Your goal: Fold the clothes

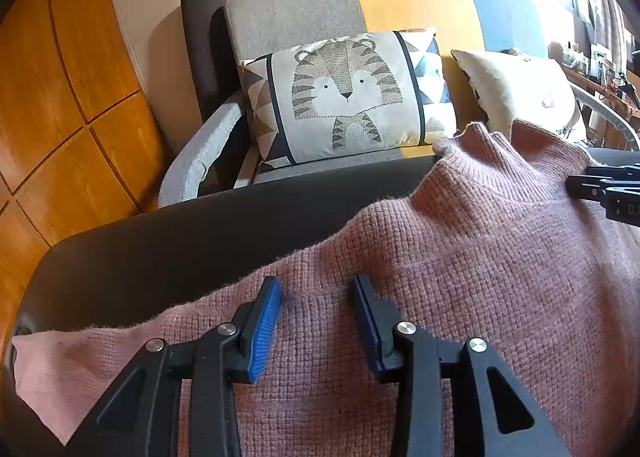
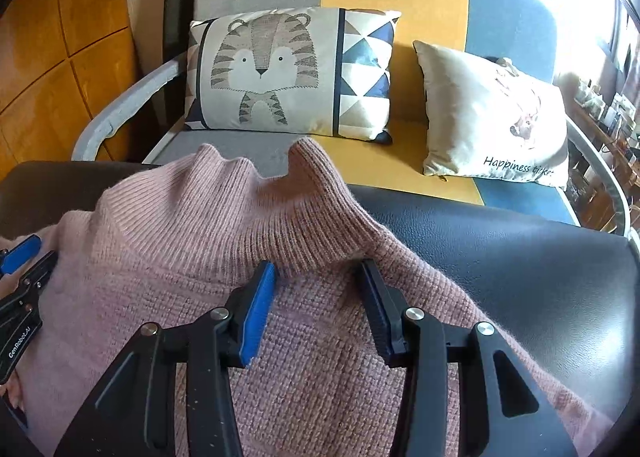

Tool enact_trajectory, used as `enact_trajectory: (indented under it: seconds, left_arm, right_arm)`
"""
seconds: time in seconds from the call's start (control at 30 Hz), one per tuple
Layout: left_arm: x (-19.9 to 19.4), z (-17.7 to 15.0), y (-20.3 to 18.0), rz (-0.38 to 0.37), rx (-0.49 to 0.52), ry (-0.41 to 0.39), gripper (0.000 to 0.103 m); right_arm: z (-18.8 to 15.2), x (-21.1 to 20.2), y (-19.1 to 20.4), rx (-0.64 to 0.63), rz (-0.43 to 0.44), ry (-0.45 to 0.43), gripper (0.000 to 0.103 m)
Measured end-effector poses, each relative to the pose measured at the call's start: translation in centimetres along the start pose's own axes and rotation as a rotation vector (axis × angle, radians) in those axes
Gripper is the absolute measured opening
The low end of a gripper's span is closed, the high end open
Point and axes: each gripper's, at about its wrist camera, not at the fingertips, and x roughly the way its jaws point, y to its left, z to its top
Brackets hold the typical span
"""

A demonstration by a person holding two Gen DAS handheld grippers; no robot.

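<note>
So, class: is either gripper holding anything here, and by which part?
Nothing is held. Both the left gripper and right gripper have open jaws resting over the pink sweater.

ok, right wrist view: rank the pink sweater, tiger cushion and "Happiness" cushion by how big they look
1. Pink sweater: fills most of the lower frame, though it lies nearest the camera, so that inflates it.
2 and 3. Tiger cushion and "Happiness" cushion: they look about alike; fisheye stretch near the edge makes ranking them unsure.
</note>
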Motion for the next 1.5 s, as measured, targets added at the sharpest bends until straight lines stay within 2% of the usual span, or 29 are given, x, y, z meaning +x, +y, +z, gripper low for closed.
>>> enact_trajectory:
  seconds: [0.1, 0.17, 0.23, 0.3, 0.33, 0.4, 0.5, 0.6, 0.67, 0.87, 0.97, 1.07, 1.2, 1.27, 1.37, 1.4, 1.43, 1.5]
  left_arm:
    - [0.1, 0.1, 0.7, -0.033, -0.029, 0.008, 0.04]
    - [0.2, 0.2, 1.4, -0.064, -0.062, 0.018, 0.042]
    - [0.1, 0.2, 2.1, -0.086, -0.09, 0.031, 0.043]
    - [-0.1, 0.3, 2.8, -0.104, -0.108, 0.045, 0.043]
    - [-0.3, 0.2, 3.0, -0.093, -0.107, 0.047, 0.043]
    - [-0.5, -0.1, 3.1, -0.053, -0.075, 0.045, 0.043]
    - [-0.3, -0.4, 3.6, -0.007, -0.042, 0.053, 0.043]
    - [0.1, -0.6, 4.5, 0.009, -0.029, 0.051, 0.044]
    - [0.3, -0.8, 5.4, -0.001, -0.041, 0.051, 0.045]
    - [0.8, -1.5, 7.7, -0.011, -0.06, 0.052, 0.046]
    - [1.0, -1.7, 8.4, 0.025, -0.011, 0.043, 0.046]
    - [1.1, -1.9, 8.7, 0.069, 0.039, 0.036, 0.047]
    - [1.4, -1.9, 9.4, 0.052, 0.041, 0.036, 0.047]
    - [1.3, -1.8, 9.1, 0.077, 0.055, 0.038, 0.049]
    - [0.4, -1.6, 6.3, 0.207, 0.175, 0.041, 0.046]
    - [-0.1, -1.6, 5.3, 0.226, 0.199, 0.043, 0.046]
    - [-0.8, -1.7, 4.3, 0.209, 0.203, 0.042, 0.045]
    - [-2.7, -1.9, 2.0, 0.097, 0.178, 0.039, 0.045]
  right_arm:
    - [0.2, -0.3, -0.4, 0.001, 0.033, 0.009, 0.049]
    - [-0.1, -2.4, -1.0, 0.018, 0.035, -0.04, 0.049]
    - [-0.9, -4.5, -1.7, 0.012, 0.014, -0.074, 0.049]
    - [-1.8, -5.3, -2.0, -0.003, -0.016, -0.042, 0.049]
    - [-2.3, -5.5, -2.2, -0.004, -0.017, -0.024, 0.048]
    - [-3.2, -5.5, -2.3, -0.019, -0.025, -0.009, 0.032]
    - [-4.0, -4.4, -2.8, -0.011, -0.02, 0.032, 0.03]
    - [-4.2, -3.7, -3.8, 0.075, 0.01, 0.022, 0.03]
    - [-4.2, -3.3, -3.8, 0.086, 0.002, 0.008, 0.03]
    - [-3.5, -2.5, -2.0, 0.061, 0.008, -0.002, 0.032]
    - [-3.1, -2.1, -1.0, 0.045, 0.013, -0.003, 0.033]
    - [-2.8, -2.5, -0.3, 0.057, 0.065, 0.008, 0.033]
    - [-3.7, -3.0, 0.0, 0.068, 0.052, 0.008, 0.033]
    - [-4.3, -3.0, 0.1, 0.065, 0.035, 0.011, 0.033]
    - [-4.3, -3.8, -0.3, 0.083, 0.069, 0.011, 0.033]
    - [-4.4, -4.7, -0.7, 0.101, 0.087, 0.0, 0.033]
    - [-4.5, -5.6, -1.2, 0.12, 0.105, -0.012, 0.033]
    - [-5.1, -8.0, -2.5, 0.124, 0.105, -0.043, 0.033]
